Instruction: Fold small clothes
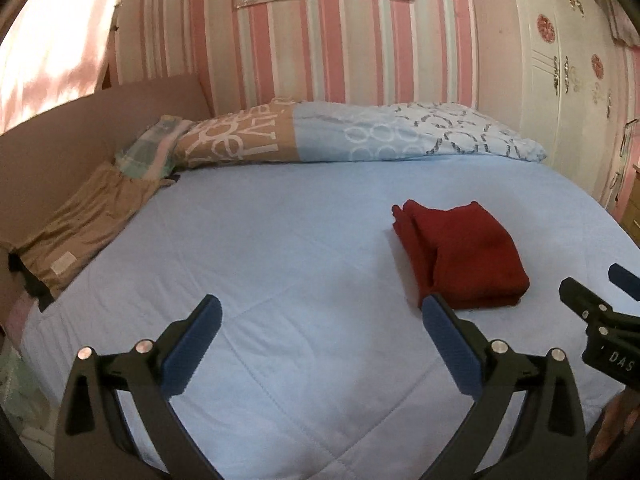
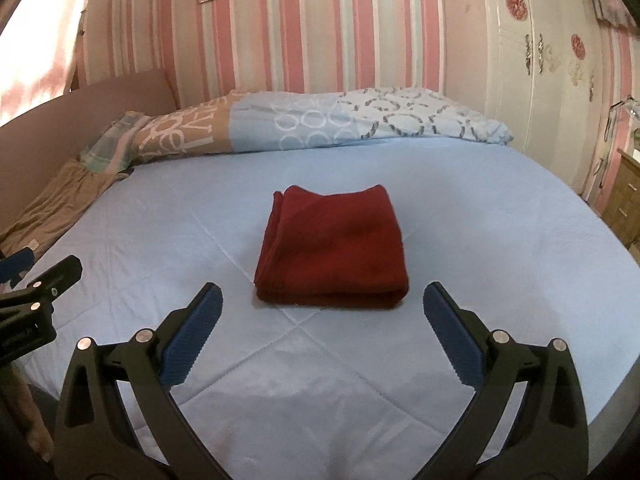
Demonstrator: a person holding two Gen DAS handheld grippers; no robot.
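Observation:
A dark red garment point(image 2: 334, 250) lies folded into a thick rectangle on the light blue bedspread point(image 2: 500, 220). It also shows in the left wrist view point(image 1: 460, 252), to the right. My right gripper point(image 2: 322, 304) is open and empty, just short of the garment's near edge and above the bed. My left gripper point(image 1: 320, 316) is open and empty, to the left of the garment, its right fingertip near the garment's near corner. The right gripper also shows at the right edge of the left wrist view point(image 1: 588, 292); the left gripper shows at the left edge of the right wrist view point(image 2: 40, 272).
A patterned folded duvet point(image 2: 320, 124) lies along the head of the bed. Tan cloth point(image 1: 80, 224) and a plaid cloth point(image 1: 152, 148) lie at the left by a brown headboard point(image 1: 60, 140). A white wardrobe point(image 2: 540, 80) and a wooden drawer unit point(image 2: 628, 200) stand right.

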